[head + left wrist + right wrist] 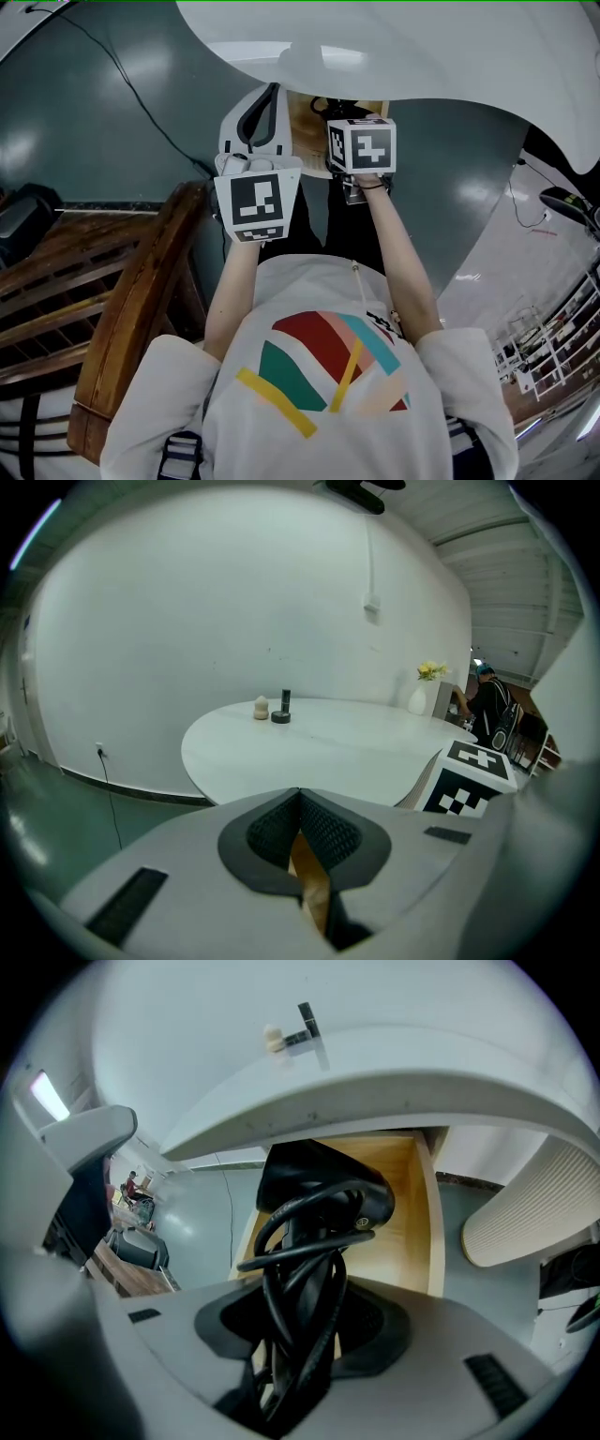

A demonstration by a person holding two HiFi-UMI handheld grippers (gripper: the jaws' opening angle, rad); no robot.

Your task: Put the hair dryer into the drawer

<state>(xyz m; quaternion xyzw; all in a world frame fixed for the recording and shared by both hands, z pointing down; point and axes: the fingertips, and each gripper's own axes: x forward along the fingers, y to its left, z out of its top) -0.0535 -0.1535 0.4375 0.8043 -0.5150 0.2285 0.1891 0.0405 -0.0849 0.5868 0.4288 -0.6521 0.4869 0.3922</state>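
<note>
Hair dryer (pixel 323 1190) held just above the open drawer (pixel 403 1232)
Loose cord (pixel 281 1269) loops could snag the drawer edge or the table (pixel 422 1063) rim on the way in, twisting the load free. The right gripper (pixel 302 1335) clamps wide on dryer and cord together. The left gripper (pixel 300 829) is closed and empty.

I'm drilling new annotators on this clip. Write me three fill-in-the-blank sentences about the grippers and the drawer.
The right hand-held gripper is shut on a black ___ wrapped in its cord.
Below it the wooden drawer stands ___.
The left hand-held gripper holds ___, jaws shut.
Missing words: hair dryer; open; nothing.
</note>
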